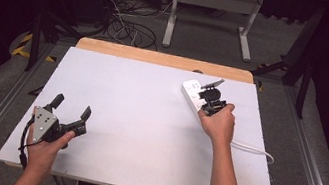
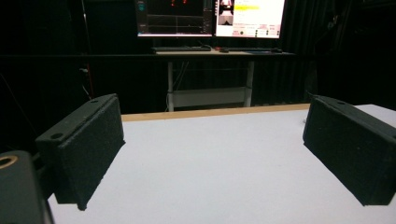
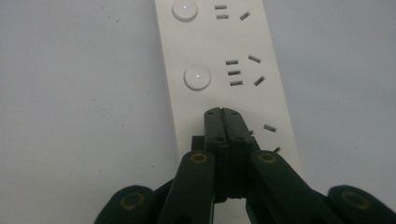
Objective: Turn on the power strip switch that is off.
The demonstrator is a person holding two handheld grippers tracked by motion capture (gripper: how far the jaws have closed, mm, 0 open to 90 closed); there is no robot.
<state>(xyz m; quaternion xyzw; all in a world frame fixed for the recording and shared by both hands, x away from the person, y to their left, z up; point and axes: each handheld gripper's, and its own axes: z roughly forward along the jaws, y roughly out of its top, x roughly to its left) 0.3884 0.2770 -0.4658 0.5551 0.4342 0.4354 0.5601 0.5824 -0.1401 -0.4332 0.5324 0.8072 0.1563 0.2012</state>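
A white power strip [image 1: 191,92] lies at the far right of the white table [image 1: 142,119]. It has round push buttons [image 3: 197,77] beside its sockets. My right gripper [image 1: 208,101] is shut with nothing between its jaws. Its joined tips [image 3: 223,112] rest down on the strip's face, just below the second round button and beside a socket; whether they touch it I cannot tell. My left gripper [image 1: 72,106] is held low over the near left of the table, open, with bare table between its black pads [image 2: 88,140].
The strip's white cable [image 1: 254,149] runs off toward the table's right edge. A wooden strip [image 1: 163,59] borders the far edge. Beyond it stand a desk frame [image 1: 211,14], floor cables and lit monitors [image 2: 210,16].
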